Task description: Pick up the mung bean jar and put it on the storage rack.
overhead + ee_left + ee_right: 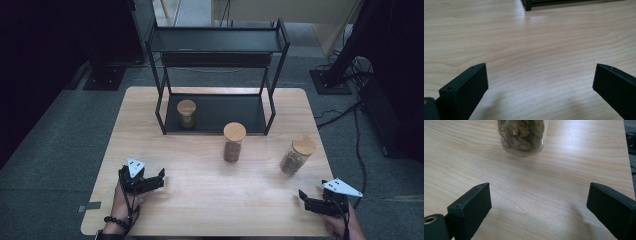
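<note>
Both grippers are held low over the table with jaws spread wide and empty: the left gripper near the front left, the right gripper just before the rightmost jar.

Each hand-held gripper is black — blocky jaws with small screw holes, a white three-cornered plate on top; dark bead bracelet on the left wrist.

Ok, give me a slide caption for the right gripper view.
Open right gripper faces a glass jar of brown pieces on the wooden table.
</note>
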The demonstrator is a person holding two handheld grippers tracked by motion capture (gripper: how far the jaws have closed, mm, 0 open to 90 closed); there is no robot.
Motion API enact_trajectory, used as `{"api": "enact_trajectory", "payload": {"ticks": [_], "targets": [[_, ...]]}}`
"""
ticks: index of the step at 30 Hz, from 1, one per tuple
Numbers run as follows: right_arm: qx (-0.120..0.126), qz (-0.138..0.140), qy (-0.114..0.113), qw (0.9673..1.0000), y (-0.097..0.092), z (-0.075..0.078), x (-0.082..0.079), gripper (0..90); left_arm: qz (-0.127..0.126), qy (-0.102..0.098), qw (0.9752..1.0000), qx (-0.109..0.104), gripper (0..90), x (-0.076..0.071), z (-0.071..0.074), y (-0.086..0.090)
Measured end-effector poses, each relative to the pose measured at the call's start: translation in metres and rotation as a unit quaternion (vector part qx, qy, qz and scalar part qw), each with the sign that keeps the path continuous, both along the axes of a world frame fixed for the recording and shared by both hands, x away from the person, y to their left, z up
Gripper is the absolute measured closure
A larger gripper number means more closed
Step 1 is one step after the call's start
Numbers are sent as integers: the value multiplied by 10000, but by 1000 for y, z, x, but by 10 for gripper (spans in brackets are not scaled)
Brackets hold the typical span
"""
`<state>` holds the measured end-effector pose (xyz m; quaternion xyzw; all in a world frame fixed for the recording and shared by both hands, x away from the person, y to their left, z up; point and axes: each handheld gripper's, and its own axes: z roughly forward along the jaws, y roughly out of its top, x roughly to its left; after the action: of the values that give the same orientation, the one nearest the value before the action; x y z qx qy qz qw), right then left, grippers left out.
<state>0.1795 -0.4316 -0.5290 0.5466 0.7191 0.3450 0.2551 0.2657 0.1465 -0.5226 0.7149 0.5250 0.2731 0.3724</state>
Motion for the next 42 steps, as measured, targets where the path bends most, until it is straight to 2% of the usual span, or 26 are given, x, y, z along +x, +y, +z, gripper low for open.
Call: {"api": "enact_trajectory", "payload": {"ticks": [14,34,42], "targets": [[-16,14,-11,10000,0,0,-1,52,-13,22,10000,9,6,-16,0,17],[38,-18,-9,10000,-1,0,-1,52,65,85,9999,-65,6,-29,0,40],[63,-45,-11,10000,-1,0,0,52,22,147,9996,-241,6,-30,0,45]]}}
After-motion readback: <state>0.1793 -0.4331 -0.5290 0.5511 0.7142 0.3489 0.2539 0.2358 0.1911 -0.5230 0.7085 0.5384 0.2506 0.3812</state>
